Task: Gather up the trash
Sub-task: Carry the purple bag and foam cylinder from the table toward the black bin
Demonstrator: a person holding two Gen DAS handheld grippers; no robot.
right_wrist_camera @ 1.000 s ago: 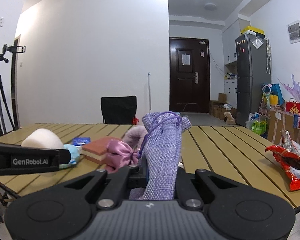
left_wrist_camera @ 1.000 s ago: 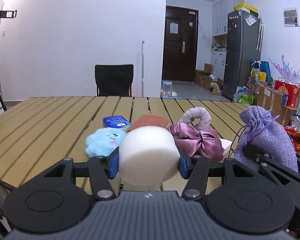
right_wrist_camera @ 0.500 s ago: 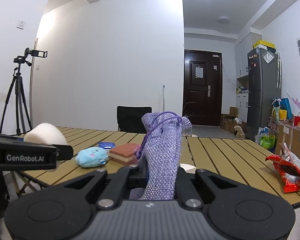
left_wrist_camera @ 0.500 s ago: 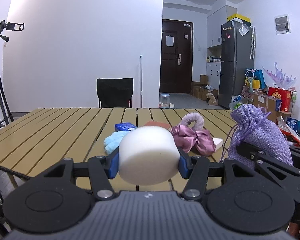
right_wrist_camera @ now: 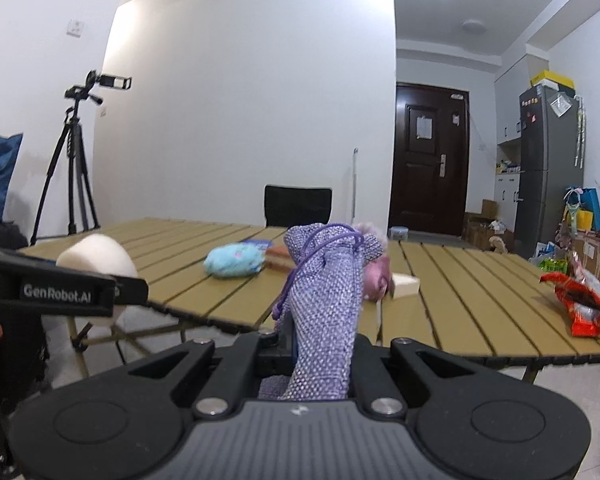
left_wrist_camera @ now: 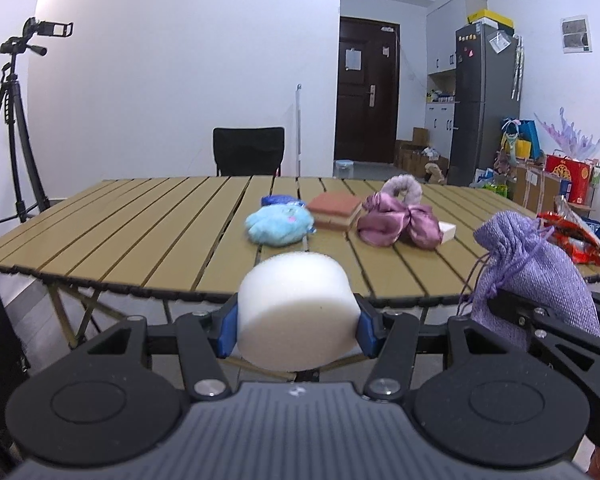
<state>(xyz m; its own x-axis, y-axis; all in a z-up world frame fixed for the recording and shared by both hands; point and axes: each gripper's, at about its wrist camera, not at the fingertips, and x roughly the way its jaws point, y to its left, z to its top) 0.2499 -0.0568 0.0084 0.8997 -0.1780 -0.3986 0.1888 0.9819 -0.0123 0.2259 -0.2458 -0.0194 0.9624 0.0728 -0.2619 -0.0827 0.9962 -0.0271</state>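
My left gripper (left_wrist_camera: pixel 298 326) is shut on a white foam cylinder (left_wrist_camera: pixel 296 312), held off the near edge of the slatted wooden table (left_wrist_camera: pixel 140 232). My right gripper (right_wrist_camera: pixel 320 344) is shut on a purple drawstring pouch (right_wrist_camera: pixel 326 304), also held short of the table edge; the pouch shows in the left wrist view (left_wrist_camera: pixel 528 268) too. On the table lie a blue plush toy (left_wrist_camera: pixel 278 224), a pink satin bow (left_wrist_camera: pixel 398 224), a brown-topped sponge block (left_wrist_camera: pixel 336 210) and a red snack wrapper (right_wrist_camera: pixel 584 308) at the right edge.
A fluffy pink hair ring (left_wrist_camera: pixel 404 188), a small white block (left_wrist_camera: pixel 446 230) and a blue packet (left_wrist_camera: pixel 278 199) lie among the table items. A black chair (left_wrist_camera: pixel 248 152) stands behind the table. A tripod (left_wrist_camera: pixel 12 120) stands left. A fridge (left_wrist_camera: pixel 484 100) and bags stand right.
Both grippers have pulled back and away from the table, each still holding its object. The table edge now shows ahead of the fingers and the items look farther off.
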